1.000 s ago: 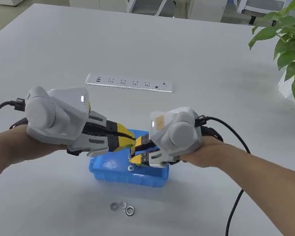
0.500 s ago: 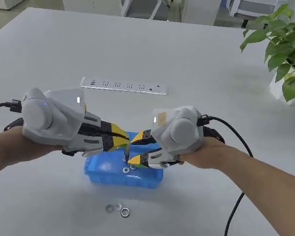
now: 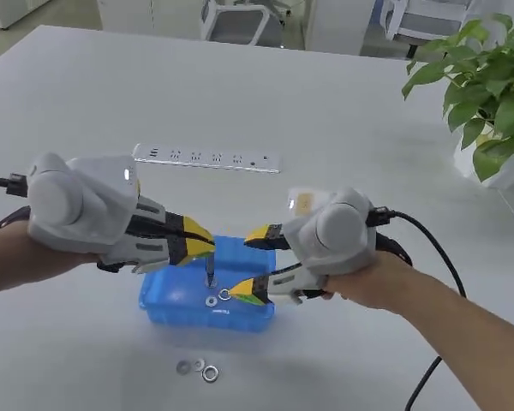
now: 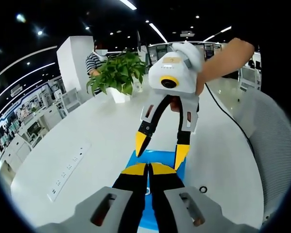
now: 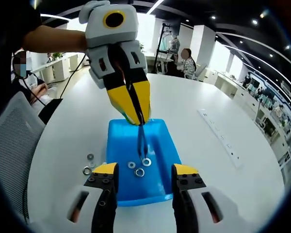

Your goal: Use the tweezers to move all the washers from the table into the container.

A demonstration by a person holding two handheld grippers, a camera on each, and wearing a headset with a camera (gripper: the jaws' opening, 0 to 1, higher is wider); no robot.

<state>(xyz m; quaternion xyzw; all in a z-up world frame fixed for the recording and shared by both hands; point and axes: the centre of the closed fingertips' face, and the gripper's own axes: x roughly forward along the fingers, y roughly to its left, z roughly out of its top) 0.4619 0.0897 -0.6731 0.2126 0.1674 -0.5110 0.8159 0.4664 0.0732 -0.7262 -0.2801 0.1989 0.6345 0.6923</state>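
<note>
A blue container (image 3: 167, 295) sits on the white table in front of me, with a few washers (image 3: 211, 300) in it. My left gripper (image 3: 207, 247) is shut on thin dark tweezers (image 3: 209, 272), which point down into the container beside those washers. The right gripper view shows the tweezers (image 5: 141, 141) hanging from the left gripper (image 5: 136, 116), tips by a washer (image 5: 146, 161). My right gripper (image 3: 248, 268) is open at the container's right end, holding nothing. Three washers (image 3: 199, 368) lie on the table just in front of the container.
A white power strip (image 3: 206, 157) lies behind the container. A potted plant (image 3: 480, 86) stands at the far right. Cables trail back from both grippers. Office chairs stand beyond the table's far edge.
The right gripper's jaws have spread and it has drawn back to the right, away from the left gripper's tips. The tweezers now hang from the left gripper into the container. My view has shifted.
</note>
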